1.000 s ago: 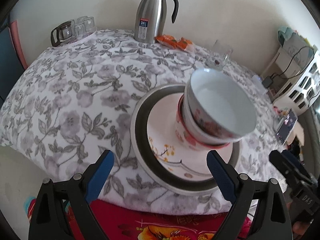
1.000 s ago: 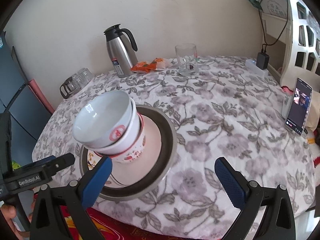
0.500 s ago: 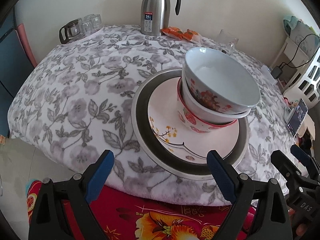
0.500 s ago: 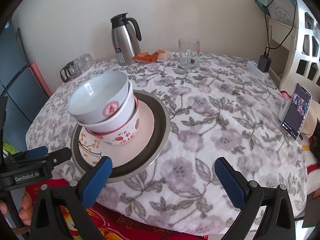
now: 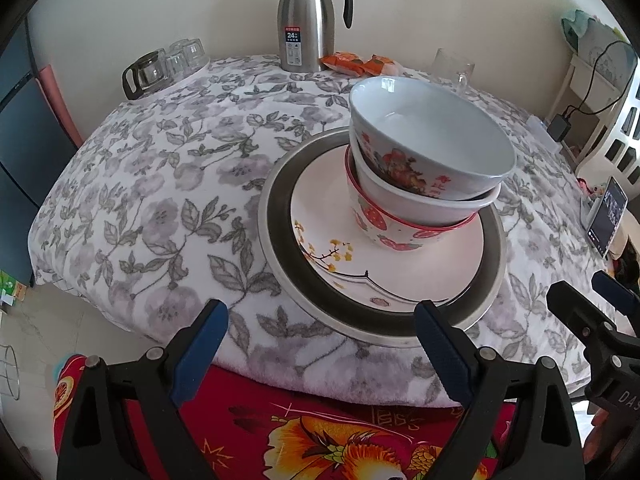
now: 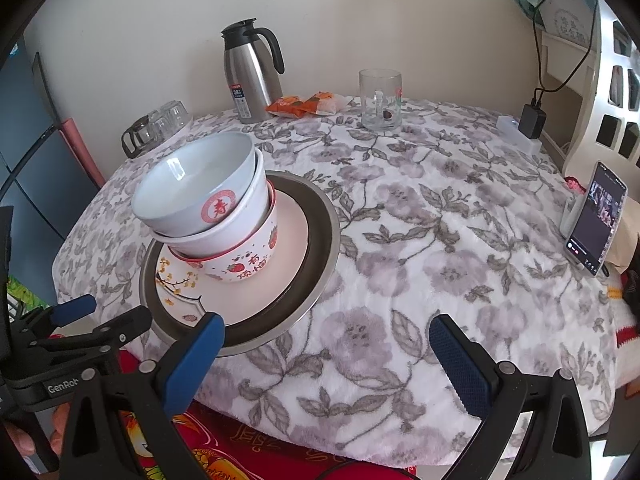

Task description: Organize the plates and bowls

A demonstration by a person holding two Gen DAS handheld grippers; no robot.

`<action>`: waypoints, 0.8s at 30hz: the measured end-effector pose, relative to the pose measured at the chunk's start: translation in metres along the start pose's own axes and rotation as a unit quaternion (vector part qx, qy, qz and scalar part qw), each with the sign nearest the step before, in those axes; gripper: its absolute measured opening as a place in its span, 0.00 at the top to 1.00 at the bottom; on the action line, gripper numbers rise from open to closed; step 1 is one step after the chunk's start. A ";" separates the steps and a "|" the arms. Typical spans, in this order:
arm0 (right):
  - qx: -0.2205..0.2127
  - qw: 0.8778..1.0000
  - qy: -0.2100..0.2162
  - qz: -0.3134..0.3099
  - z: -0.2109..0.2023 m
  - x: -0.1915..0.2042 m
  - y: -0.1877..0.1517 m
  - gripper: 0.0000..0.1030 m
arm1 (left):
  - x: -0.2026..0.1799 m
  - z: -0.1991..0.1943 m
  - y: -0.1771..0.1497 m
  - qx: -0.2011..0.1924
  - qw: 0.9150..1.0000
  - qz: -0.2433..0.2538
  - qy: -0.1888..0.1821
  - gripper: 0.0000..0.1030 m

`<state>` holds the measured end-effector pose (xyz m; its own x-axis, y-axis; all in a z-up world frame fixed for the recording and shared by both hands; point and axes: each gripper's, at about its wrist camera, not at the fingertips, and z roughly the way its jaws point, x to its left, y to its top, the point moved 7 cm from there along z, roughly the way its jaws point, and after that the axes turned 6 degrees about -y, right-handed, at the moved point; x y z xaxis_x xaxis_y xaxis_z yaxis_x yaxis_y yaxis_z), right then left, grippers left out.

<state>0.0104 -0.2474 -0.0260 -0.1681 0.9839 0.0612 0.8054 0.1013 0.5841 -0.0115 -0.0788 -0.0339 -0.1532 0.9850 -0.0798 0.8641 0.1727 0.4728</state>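
Note:
Three nested bowls stand on a pink plate, which lies on a larger dark-rimmed plate near the table's front edge. The top bowl is white with a red emblem; the bottom bowl has strawberries. The stack leans slightly. My left gripper is open and empty, in front of the plates and off the table. My right gripper is open and empty, to the right of the stack. Each gripper also shows at the edge of the other's view.
A floral cloth covers the round table. At the back stand a steel thermos, a glass mug, orange snack packets and a glass teapot with cups. A phone leans at the right edge.
Both grippers have pulled back from the table and away from the stack. The bowls and plates have not moved. Both grippers stay open.

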 end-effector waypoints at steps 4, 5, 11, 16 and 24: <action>0.001 1.000 0.000 0.000 0.001 0.000 0.000 0.00 | 0.002 0.002 -0.001 0.004 1.000 -0.007 0.001 0.09; 0.001 1.000 0.000 0.000 0.001 0.000 0.000 0.00 | 0.003 0.003 -0.001 0.005 1.000 -0.008 0.001 0.09; 0.003 1.000 0.000 0.000 0.003 0.000 -0.001 0.00 | 0.005 0.004 -0.001 0.006 1.000 -0.013 0.003 0.09; 0.004 1.000 0.000 0.000 0.003 0.001 -0.001 0.00 | 0.006 0.005 -0.002 0.008 1.000 -0.016 0.005 0.09; 0.004 1.000 0.000 0.000 0.003 0.001 -0.001 0.00 | 0.007 0.007 -0.002 0.010 1.000 -0.018 0.008 0.09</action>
<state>0.0114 -0.2464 -0.0290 -0.1685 0.9838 0.0609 0.8096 0.1029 0.5779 -0.0110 -0.0721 -0.0414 -0.1922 0.9779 -0.0818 0.8673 0.2083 0.4521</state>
